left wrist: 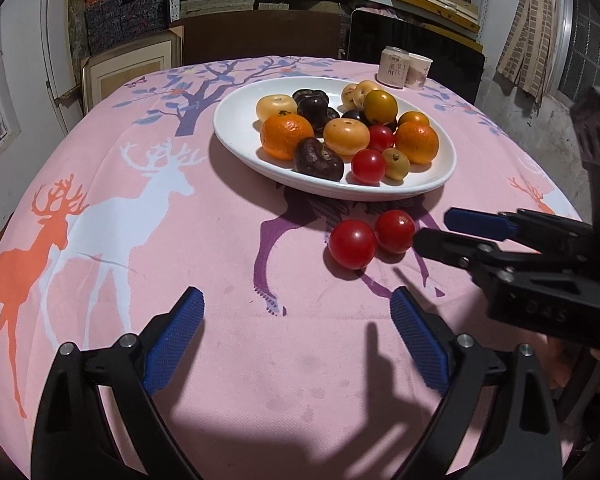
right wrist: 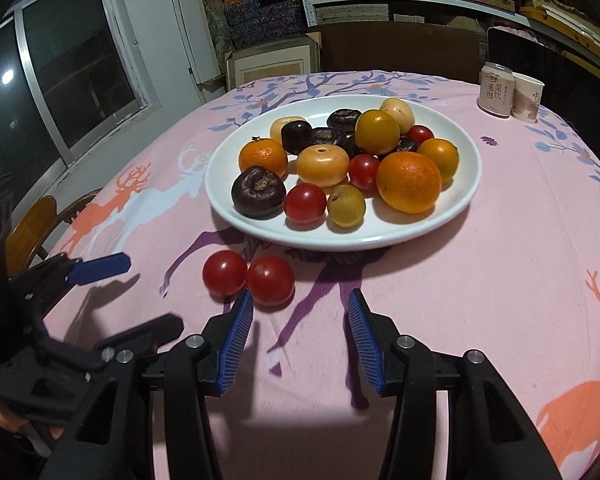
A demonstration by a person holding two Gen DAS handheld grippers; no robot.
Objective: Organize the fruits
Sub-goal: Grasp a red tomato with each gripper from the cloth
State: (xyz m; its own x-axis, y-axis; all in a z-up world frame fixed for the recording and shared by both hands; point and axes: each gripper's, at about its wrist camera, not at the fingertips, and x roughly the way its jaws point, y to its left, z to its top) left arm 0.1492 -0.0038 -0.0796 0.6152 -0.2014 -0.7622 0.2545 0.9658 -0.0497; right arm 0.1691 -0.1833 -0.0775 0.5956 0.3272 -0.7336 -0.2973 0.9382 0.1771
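Note:
Two red tomatoes (left wrist: pixel 352 244) (left wrist: pixel 395 231) lie side by side on the pink deer tablecloth, just in front of a white plate (left wrist: pixel 236 136). The plate holds oranges (left wrist: pixel 286 136), yellow fruits, dark round fruits and small tomatoes. My left gripper (left wrist: pixel 296 304) hovers near the table's front, jaws wide open and empty, the tomatoes ahead to its right. My right gripper (right wrist: pixel 300 300) is partly open with only cloth between its pads. Its left fingertip (right wrist: pixel 246 304) is right behind the nearer tomato (right wrist: pixel 270 286); I cannot tell if it touches. The other tomato (right wrist: pixel 224 273) lies to the left.
A drink can (right wrist: pixel 494 88) and a paper cup (right wrist: pixel 527 98) stand at the table's far right. A wooden chair (right wrist: pixel 32 232) sits off the left edge. Shelves of boxes and a dark board stand behind the table. Bare cloth surrounds the plate (right wrist: pixel 220 184).

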